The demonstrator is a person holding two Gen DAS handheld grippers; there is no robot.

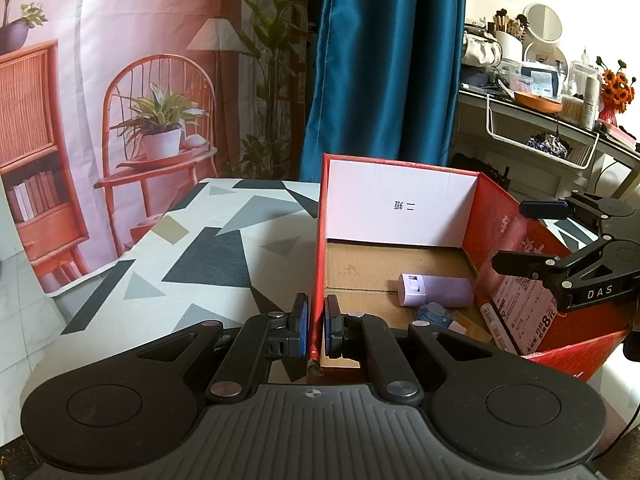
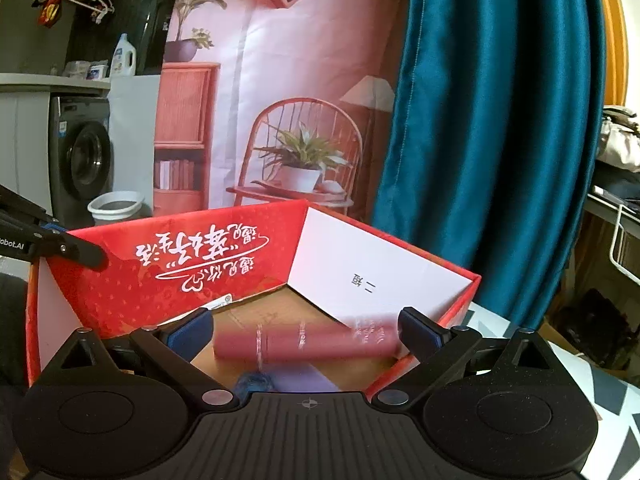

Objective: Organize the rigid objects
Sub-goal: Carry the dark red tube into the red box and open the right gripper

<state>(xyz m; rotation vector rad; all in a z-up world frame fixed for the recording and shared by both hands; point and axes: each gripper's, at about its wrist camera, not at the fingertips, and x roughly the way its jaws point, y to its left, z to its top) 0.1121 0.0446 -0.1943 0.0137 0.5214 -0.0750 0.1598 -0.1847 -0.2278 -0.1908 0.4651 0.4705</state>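
Behind my view hangs a teal curtain point(image 1: 384, 60) beside a pink printed backdrop point(image 1: 132, 80) showing a chair and potted plant. On my right a cluttered shelf point(image 1: 532, 108) carries a round mirror point(image 1: 543, 22) and orange flowers point(image 1: 618, 88). A washing machine point(image 2: 82, 152) and a white bucket point(image 2: 116, 206) stand at far left.

Open red cardboard box point(image 1: 516, 248) with white inner end wall and brown floor, upright on patterned tabletop, lilac cylindrical tube point(image 1: 436, 290) lying inside, small blue round-capped bottle point(image 1: 435, 314) beside it, blurred dark-pink cylindrical tube point(image 2: 304, 342) lying crosswise above box floor.
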